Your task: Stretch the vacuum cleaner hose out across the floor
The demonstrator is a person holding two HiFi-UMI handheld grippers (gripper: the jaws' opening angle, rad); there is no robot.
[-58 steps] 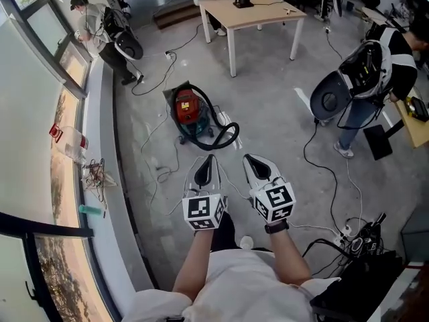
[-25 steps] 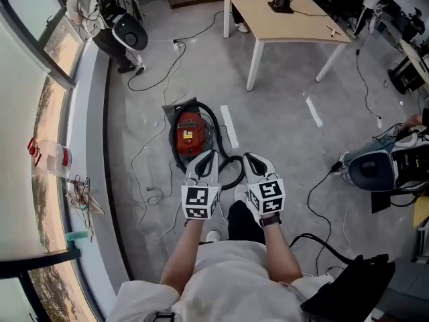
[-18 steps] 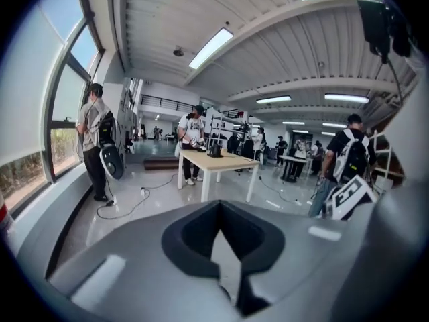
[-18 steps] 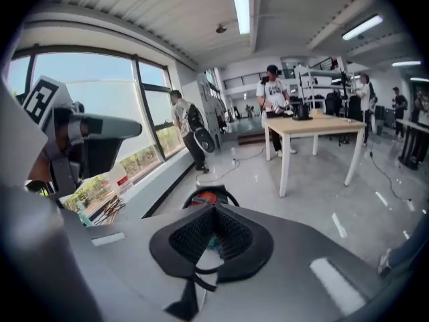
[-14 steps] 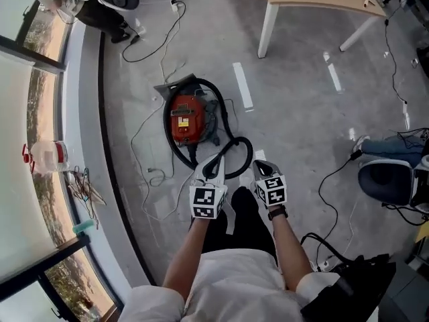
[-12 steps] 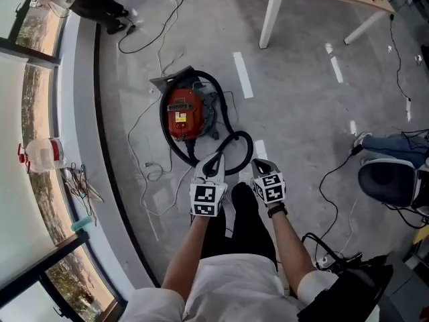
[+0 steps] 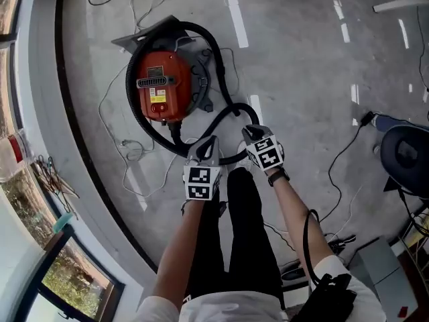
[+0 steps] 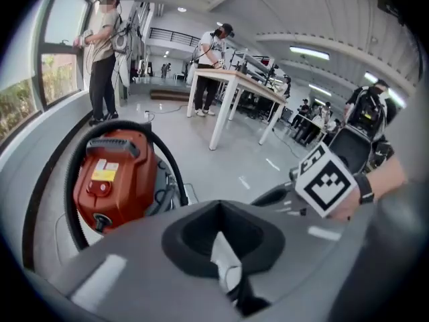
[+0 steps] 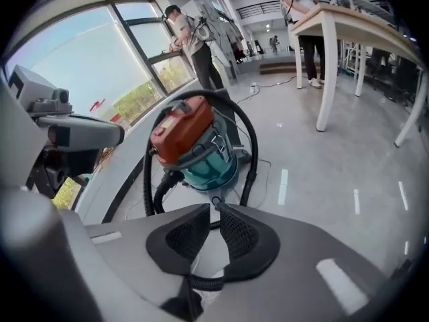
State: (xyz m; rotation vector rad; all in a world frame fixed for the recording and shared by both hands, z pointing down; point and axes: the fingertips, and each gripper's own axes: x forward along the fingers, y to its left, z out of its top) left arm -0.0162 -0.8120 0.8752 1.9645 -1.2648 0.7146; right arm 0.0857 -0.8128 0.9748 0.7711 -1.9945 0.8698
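Hose (image 9: 251, 159): black, ribbed, looped round the red vacuum cleaner (image 7: 161, 86) at the upper left of the head view, on the grey floor (image 7: 301, 79). One end plugs into the front of the body. From there the hose runs up the left side, over the top and down the right side, then swings into a smaller curl at the centre of the frame, just beyond my tools.

Left tool (image 7: 205, 146): jaws closed, nothing in them. Right tool (image 7: 251, 133): jaws have just been opening, only a crack apart, nothing between them. Both hang over the small curl; as far as I can tell, neither touches it.

Handling, my judgement: light for its length, soft in bending, springy. Coiled like this, it probably wants to keep its curl and will spring back if released early. The ribs should give the pads good purchase, so slip is a small worry. A hard pinch would flatten the wall, so a moderate squeeze will do. The body is the heavy part and may drag along if I pull too hard.

Where to hold: near the free end, on a stiffer cuff if there is one. I cannot tell where that end lies; it seems hidden under my tools. Second hold further back on the curl, to feed it out.
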